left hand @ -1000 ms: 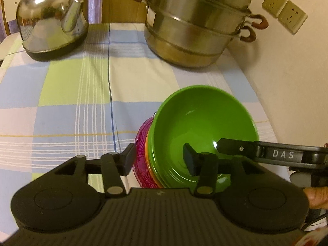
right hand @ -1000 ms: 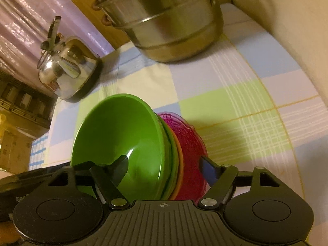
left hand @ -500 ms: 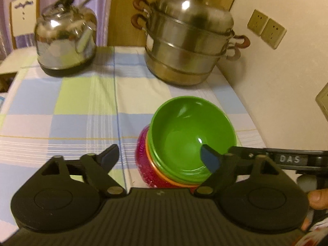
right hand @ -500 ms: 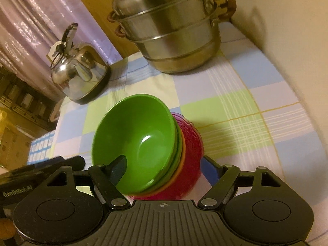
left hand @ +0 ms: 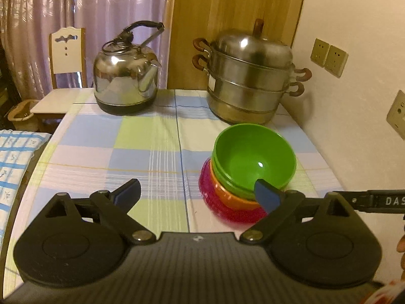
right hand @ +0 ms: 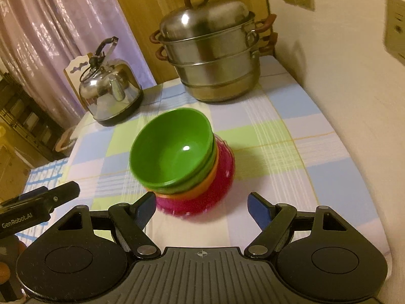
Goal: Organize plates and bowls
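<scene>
A stack of bowls stands on the checked tablecloth near the wall side. A green bowl (left hand: pixel 254 155) is on top, a second green one under it, then an orange bowl (left hand: pixel 227 197) and a magenta bowl (left hand: pixel 222 210) at the bottom. The stack also shows in the right wrist view, with the green bowl (right hand: pixel 172 147) above the magenta bowl (right hand: pixel 202 195). My left gripper (left hand: pixel 197 192) is open and empty, held back above the table left of the stack. My right gripper (right hand: pixel 202 206) is open and empty, just in front of the stack.
A steel kettle (left hand: pixel 125 81) stands at the back left and a tiered steel steamer pot (left hand: pixel 250 76) at the back right. The wall (left hand: pixel 354 126) with sockets runs along the right edge. A white chair (left hand: pixel 65 58) stands beyond the table.
Both grippers opened, let go of the bowl stack and pulled back and up. The stack now stands free on the cloth.
</scene>
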The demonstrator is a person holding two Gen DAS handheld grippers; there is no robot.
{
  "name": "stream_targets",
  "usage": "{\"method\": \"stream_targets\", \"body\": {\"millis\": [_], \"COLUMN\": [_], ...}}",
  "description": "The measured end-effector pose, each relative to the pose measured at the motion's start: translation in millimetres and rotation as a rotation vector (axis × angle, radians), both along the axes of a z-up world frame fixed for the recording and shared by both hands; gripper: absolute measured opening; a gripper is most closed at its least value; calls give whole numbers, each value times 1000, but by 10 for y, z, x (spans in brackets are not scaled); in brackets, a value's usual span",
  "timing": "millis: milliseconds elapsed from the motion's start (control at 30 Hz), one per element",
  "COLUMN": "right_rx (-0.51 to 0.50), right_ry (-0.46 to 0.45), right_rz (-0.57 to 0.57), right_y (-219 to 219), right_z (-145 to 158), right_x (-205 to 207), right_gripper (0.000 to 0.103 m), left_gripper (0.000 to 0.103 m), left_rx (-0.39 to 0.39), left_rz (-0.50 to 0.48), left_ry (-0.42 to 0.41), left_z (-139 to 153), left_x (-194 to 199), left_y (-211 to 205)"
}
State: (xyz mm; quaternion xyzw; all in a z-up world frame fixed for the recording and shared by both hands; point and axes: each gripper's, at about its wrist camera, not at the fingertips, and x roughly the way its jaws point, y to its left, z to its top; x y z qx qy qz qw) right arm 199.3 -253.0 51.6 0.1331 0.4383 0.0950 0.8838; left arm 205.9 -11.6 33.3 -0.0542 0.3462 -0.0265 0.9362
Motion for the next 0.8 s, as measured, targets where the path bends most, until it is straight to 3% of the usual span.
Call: {"method": "stream_targets", "body": {"millis": [400,500,800], "right_rx": [-41,-31,-12], "right_ry": [-32,-34,-43], "right_rz": [-46,-49,-39], "right_y": [-1,8,19], "right_z": [-32,-54,-102], "right_x": [-857,-1026,-1369], "right_gripper": [79,79,79], "left_gripper": [95,95,95], "left_rx": [-25,-66,-80], "left_rz": [27,29,32], "left_ry": [84,112,114], "left_z": [-199,-218,-158], "left_x": [-747,-886,-1270], "left_y": [-19,1,-26]}}
